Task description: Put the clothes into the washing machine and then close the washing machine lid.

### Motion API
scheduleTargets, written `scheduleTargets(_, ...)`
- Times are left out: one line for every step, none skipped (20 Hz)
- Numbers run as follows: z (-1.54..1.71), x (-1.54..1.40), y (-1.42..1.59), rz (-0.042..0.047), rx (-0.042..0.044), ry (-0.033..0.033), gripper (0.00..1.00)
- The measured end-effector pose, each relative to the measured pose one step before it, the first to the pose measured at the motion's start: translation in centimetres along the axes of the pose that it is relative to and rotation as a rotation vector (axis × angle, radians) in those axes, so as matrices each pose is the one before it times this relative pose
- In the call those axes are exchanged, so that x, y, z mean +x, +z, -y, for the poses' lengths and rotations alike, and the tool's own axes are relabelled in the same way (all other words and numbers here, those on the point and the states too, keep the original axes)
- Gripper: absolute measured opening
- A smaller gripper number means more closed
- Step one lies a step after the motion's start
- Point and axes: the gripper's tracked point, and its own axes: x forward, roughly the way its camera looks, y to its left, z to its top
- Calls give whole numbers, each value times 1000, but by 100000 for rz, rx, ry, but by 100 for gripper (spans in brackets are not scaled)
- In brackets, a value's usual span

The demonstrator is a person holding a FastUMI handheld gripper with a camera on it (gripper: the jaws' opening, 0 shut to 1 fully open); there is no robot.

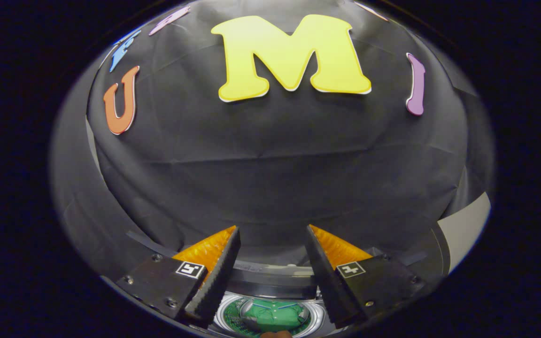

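Note:
My gripper (272, 230) is held high and level, facing the black cloth wall, its two fingers spread apart with nothing between them. Below and between the fingers I look down on the washing machine (275, 281), its dark top rim showing just ahead. A green garment (275, 314) with light stripes lies inside the round metal drum (316, 313). The lid itself cannot be made out from this angle.
The black cloth wall (270, 178) stands close ahead beyond the fingers. A pale panel (465, 230) shows at the right beside the cloth. A small reddish-brown bit (276, 334) sits at the drum's near edge; what it is I cannot tell.

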Motion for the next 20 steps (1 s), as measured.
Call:
scheduleTargets(-11,-310,-173,814,-338,15,88)
scheduleTargets(-107,-315,-164,1139,-104,278,88)
scheduleTargets(-93,-426,-206,1010,-253,233,88)
scheduleTargets(-134,-452,-265,1120,-44,2,88)
scheduleTargets(-21,-550,-324,1154,-101,-109,88)
scheduleTargets(-61,-574,-410,1118,-413,-73,88)
scheduleTargets(-112,-643,-429,1299,-220,114,88)
scheduleTargets(-151,-607,-448,1245,-81,-27,88)
scheduleTargets(-27,-627,-489,905,-442,-91,88)
scheduleTargets(-65,-612,-477,753,135,-55,88)
scheduleTargets(-103,-614,-535,536,58,-143,88)
scheduleTargets(-66,-558,-564,138,-212,-112,88)
scheduleTargets(-70,-495,-754,-522,16,97,87)
scheduleTargets(-170,-576,-821,-1762,182,296,87)
scheduleTargets(-94,-688,-1076,-1593,368,861,88)
scheduleTargets(-110,-738,-926,-1758,195,697,87)
scheduleTargets(96,-650,-1459,-2437,-610,-591,87)
scheduleTargets(76,-644,-1348,-1220,-348,14,88)
scheduleTargets(82,-497,-1421,-1544,-362,-184,88)
scheduleTargets(30,-698,-1368,-1522,-117,-62,87)
